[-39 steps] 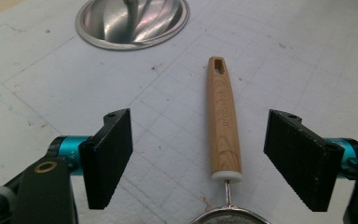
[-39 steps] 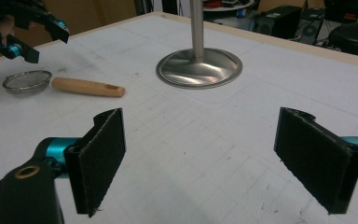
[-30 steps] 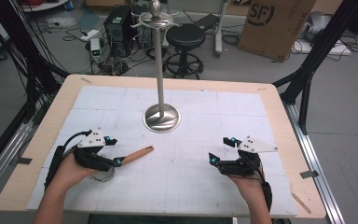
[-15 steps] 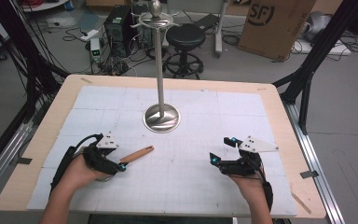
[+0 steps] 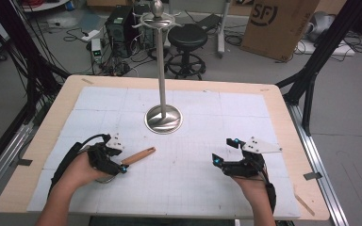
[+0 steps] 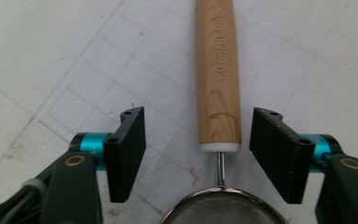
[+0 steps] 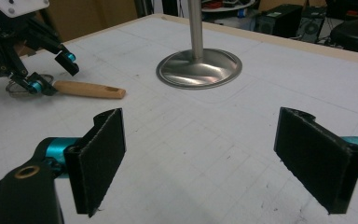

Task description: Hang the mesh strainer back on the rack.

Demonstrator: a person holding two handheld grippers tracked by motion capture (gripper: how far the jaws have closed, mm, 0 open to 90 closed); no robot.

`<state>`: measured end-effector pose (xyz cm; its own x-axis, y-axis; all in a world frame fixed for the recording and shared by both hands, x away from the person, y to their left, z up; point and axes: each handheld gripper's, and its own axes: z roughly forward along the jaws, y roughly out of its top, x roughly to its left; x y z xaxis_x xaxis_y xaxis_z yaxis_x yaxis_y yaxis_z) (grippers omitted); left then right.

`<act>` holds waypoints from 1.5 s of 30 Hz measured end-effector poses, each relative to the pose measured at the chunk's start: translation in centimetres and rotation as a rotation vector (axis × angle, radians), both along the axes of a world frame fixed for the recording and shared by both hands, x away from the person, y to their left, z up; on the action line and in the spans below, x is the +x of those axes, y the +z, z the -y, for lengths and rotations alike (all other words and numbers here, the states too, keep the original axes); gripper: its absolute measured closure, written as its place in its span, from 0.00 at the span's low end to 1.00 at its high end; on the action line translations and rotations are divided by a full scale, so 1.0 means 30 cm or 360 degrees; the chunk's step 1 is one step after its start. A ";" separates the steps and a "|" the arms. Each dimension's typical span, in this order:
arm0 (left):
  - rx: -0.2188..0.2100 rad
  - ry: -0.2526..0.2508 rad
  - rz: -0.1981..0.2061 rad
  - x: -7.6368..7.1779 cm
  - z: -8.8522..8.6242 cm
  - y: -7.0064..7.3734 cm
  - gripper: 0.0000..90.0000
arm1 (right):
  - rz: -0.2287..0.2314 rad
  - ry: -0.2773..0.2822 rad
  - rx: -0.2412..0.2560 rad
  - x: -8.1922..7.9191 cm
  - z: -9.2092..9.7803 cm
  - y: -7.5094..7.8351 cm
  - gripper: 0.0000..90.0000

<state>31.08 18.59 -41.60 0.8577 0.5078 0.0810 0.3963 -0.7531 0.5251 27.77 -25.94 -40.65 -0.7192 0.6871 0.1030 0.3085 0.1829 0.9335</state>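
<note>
Jaws of left gripper (image 6: 196, 154) straddle one strainer (image 6: 218, 70).

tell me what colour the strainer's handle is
Light natural wood, with a white collar at the mesh end; the strainer handle shows best in the left gripper view.

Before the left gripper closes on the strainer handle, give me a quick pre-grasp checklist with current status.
1. Left gripper open: ok.
2. Wooden handle between its jaws: ok, nearer the right jaw.
3. Jaws touching the handle: not yet, gaps on both sides.
4. Strainer mesh intact and flat on the table: cannot tell, mostly cut off.
5. Right gripper open and apart from the strainer: ok.
6. Metal stand away from the handle: ok.
</note>
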 end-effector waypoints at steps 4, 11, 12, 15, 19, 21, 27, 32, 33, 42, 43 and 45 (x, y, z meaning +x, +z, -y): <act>0.0011 -0.0032 -0.0012 0.004 0.017 -0.009 0.47 | -0.0004 -0.0003 -0.0001 0.000 0.000 -0.002 0.17; 0.0036 -0.0072 -0.0072 0.015 0.029 -0.007 0.55 | -0.0014 -0.0003 -0.0004 0.001 -0.004 -0.006 0.17; 0.0041 -0.0070 -0.0080 0.016 0.029 -0.005 0.56 | -0.0019 0.0002 -0.0004 0.001 -0.005 -0.007 0.17; 0.0041 -0.0096 -0.0114 0.020 0.030 -0.003 0.62 | -0.0015 0.0002 -0.0011 0.003 -0.004 -0.008 0.17; 0.0067 -0.0075 -0.0140 0.023 0.032 0.003 0.69 | -0.0013 -0.0001 -0.0003 0.001 -0.003 -0.008 0.17; 0.0094 -0.0075 -0.0160 0.027 0.031 0.007 0.72 | -0.0012 -0.0001 -0.0003 0.001 -0.002 -0.008 0.17; 0.0098 -0.0070 -0.0204 0.038 0.034 0.005 0.72 | -0.0011 0.0002 -0.0012 0.003 -0.004 -0.009 0.17; 0.0120 -0.0072 -0.0237 0.050 0.044 0.006 0.72 | -0.0019 0.0009 -0.0019 0.004 -0.013 -0.011 0.17; 0.0128 -0.0075 -0.0239 0.053 0.047 0.006 0.72 | -0.0024 0.0008 -0.0020 0.004 -0.015 -0.012 0.17; 0.0163 -0.0095 -0.0233 0.055 0.062 0.010 0.76 | -0.0026 0.0007 -0.0022 0.004 -0.015 -0.012 0.17; 0.0166 -0.0102 -0.0224 0.054 0.062 0.010 0.76 | -0.0026 0.0005 -0.0021 0.003 -0.014 -0.012 0.17; 0.0155 -0.0103 -0.0214 0.050 0.059 0.010 0.76 | -0.0024 0.0006 -0.0024 0.003 -0.012 -0.012 0.17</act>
